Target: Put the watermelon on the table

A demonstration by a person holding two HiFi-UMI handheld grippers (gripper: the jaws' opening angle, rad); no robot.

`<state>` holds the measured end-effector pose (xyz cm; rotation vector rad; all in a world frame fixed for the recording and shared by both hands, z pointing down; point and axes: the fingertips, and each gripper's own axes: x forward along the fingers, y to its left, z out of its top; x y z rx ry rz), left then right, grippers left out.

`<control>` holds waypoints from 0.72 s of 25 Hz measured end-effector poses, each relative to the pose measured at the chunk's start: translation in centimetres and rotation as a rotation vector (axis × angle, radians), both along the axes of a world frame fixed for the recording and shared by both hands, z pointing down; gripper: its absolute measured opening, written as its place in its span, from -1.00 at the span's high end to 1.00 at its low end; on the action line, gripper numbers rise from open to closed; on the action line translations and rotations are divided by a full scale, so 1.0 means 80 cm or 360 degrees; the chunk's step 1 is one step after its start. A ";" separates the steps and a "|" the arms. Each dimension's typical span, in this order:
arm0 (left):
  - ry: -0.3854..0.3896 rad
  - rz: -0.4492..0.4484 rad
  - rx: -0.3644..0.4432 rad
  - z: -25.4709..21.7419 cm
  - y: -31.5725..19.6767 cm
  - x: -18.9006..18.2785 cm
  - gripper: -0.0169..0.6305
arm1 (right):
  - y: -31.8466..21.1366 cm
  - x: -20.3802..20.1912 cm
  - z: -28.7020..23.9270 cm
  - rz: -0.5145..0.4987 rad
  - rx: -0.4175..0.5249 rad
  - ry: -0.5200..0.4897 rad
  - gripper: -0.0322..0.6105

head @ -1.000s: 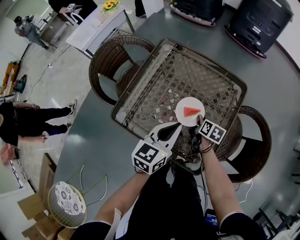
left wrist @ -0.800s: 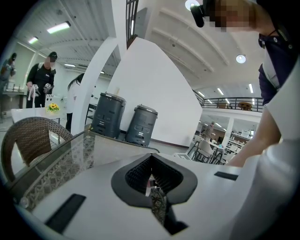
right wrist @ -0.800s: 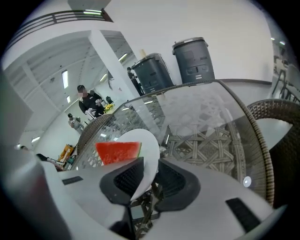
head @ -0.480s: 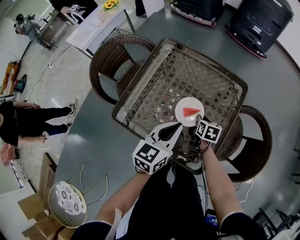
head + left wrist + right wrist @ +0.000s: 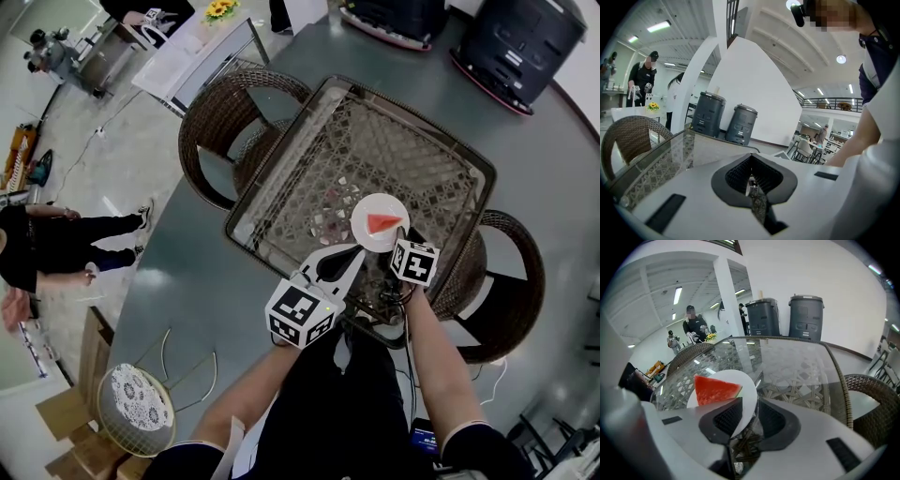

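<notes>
A red watermelon wedge (image 5: 382, 223) (image 5: 715, 389) lies on a white plate (image 5: 368, 208) (image 5: 743, 380) near the front edge of the glass-topped wicker table (image 5: 403, 141) (image 5: 801, 362). My right gripper (image 5: 399, 236) (image 5: 751, 400) is at the plate's near rim. Its jaws stand a little apart, the rim shows in the gap, and the left jaw covers part of the plate. My left gripper (image 5: 352, 251) (image 5: 751, 158) hovers just left of the plate, shut with nothing in it.
Wicker chairs stand at the table's left (image 5: 220, 131) and right (image 5: 511, 281). Two dark bins (image 5: 520, 42) (image 5: 806, 317) sit beyond the table. People stand on the floor at far left (image 5: 56, 248). A wire basket (image 5: 136, 408) is at the lower left.
The right gripper's marker cube has shifted slightly left and turned. The plate with the watermelon has stayed in the same spot. The left gripper has not moved.
</notes>
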<state>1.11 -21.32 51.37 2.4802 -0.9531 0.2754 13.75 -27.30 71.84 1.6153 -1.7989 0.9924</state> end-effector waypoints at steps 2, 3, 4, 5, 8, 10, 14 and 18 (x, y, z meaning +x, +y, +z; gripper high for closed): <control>0.0002 0.0004 0.0004 0.000 -0.001 0.001 0.94 | -0.002 0.005 -0.009 0.0006 0.0043 0.0029 0.61; 0.0004 0.0006 0.0006 0.000 -0.002 0.001 0.94 | -0.003 0.007 -0.016 0.0008 0.0067 0.0032 0.61; 0.0005 0.0008 0.0009 0.000 -0.003 0.001 0.94 | -0.004 0.008 -0.024 0.0008 0.0095 0.0027 0.61; 0.0007 0.0012 0.0012 -0.001 -0.004 0.002 0.94 | -0.005 0.008 -0.035 0.0002 0.0130 0.0012 0.61; 0.0011 0.0037 0.0028 -0.006 -0.007 0.010 0.94 | -0.006 0.001 -0.078 -0.0058 0.0264 -0.0083 0.62; 0.0018 0.0056 0.0043 -0.013 -0.007 0.018 0.94 | -0.006 0.001 -0.109 -0.0095 0.0353 -0.0123 0.77; 0.0031 0.0094 0.0074 -0.021 -0.008 0.034 0.94 | -0.008 0.006 -0.162 -0.0141 0.0514 -0.0166 0.89; 0.0028 0.0104 0.0073 -0.025 -0.003 0.041 0.94 | 0.001 0.005 -0.208 -0.0172 0.0629 -0.0218 0.89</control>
